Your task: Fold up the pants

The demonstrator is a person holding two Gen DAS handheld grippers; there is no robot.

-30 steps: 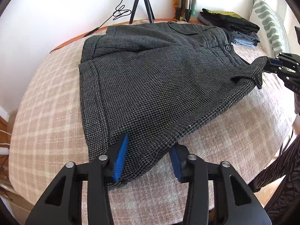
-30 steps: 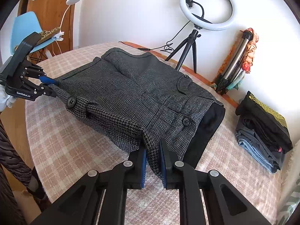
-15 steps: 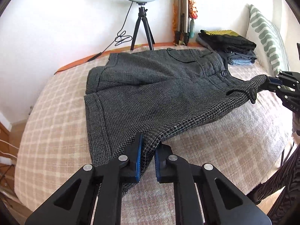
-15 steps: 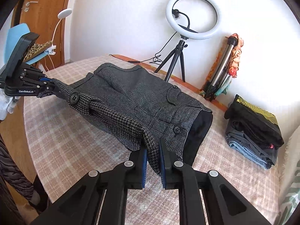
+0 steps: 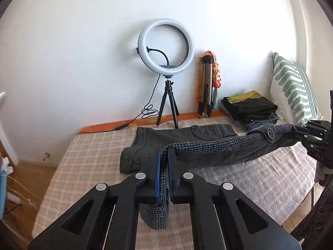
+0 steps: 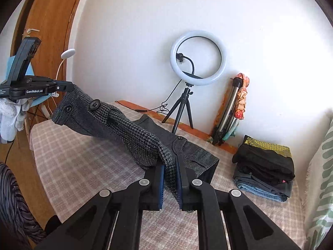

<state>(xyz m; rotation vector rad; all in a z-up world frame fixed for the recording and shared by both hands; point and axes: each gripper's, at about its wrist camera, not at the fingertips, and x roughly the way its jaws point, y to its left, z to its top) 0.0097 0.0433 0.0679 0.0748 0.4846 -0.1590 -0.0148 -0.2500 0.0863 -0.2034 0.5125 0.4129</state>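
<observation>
One pair of grey houndstooth pants [image 5: 218, 152] hangs lifted between two hand-held grippers, its far part lying on the checked bed [image 5: 87, 156]. The left hand-held gripper [image 5: 163, 179] pinches one edge of the fabric; the right hand-held gripper [image 6: 169, 179] clamps the other end. Two buttons [image 6: 94, 105] show on the waistband. Behind stand one ring light [image 5: 165, 45], two tripods, one stack of folded clothes [image 5: 249, 108] and one striped pillow [image 5: 291, 87].

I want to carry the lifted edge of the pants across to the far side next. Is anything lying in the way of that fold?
Nothing visible does. Both the left gripper and right gripper grip the pants, and the far half lies bare. The clothes stack sits apart, to the right.
</observation>
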